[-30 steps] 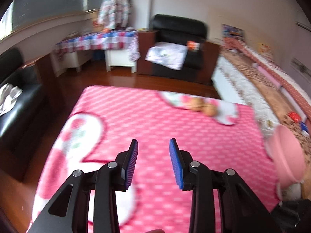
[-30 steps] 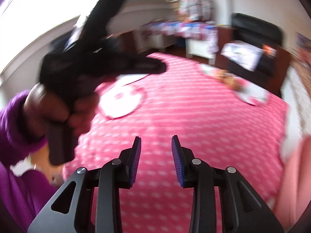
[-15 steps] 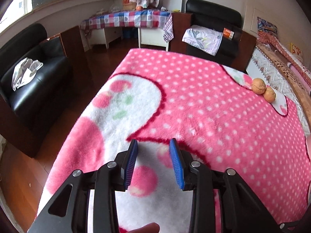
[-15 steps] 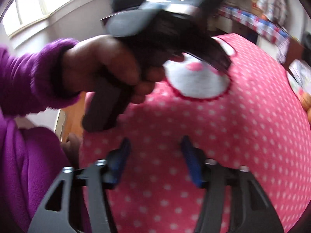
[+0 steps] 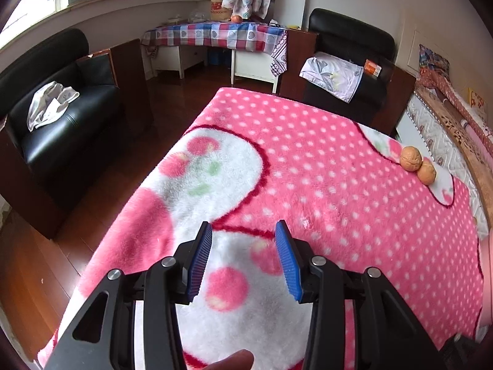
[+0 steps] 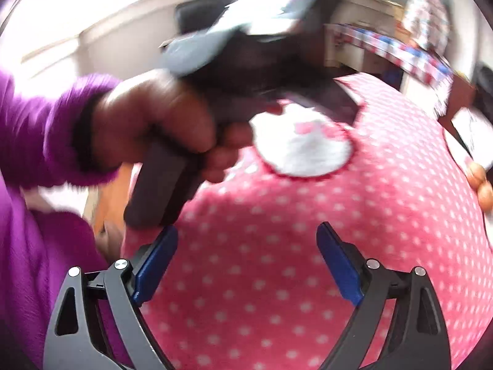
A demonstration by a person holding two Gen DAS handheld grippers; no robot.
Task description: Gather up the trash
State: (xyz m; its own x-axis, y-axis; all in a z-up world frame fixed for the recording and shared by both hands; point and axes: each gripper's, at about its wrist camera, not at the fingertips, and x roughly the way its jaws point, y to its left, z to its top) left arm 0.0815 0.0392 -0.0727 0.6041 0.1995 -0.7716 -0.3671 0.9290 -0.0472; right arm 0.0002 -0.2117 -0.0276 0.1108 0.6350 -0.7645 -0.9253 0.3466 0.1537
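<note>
Two brown walnuts [image 5: 410,158] lie side by side on the pink dotted blanket [image 5: 323,185], at its far right. In the right wrist view the walnuts [image 6: 476,171] sit at the right edge. My left gripper [image 5: 244,226] hovers over the blanket's white cherry patch, far left of the nuts; its jaws are opening with nothing between them. My right gripper [image 6: 246,228] hangs over plain pink blanket, jaws opening wide and empty. A hand [image 6: 154,123] in a purple sleeve holds the left gripper's handle, blurred, just ahead of the right gripper.
A black sofa [image 5: 61,108] with a white cloth [image 5: 50,104] stands left of the blanket, across dark wooden floor [image 5: 40,262]. A black armchair [image 5: 348,61] and a checked-cloth table [image 5: 215,34] stand at the back. A patterned bed edge [image 5: 446,129] runs along the right.
Both pairs of jaws have widened, the right ones far more. The left view swung left and down onto the cherry patch. The right view swung left, so the hand with the other gripper looms large.
</note>
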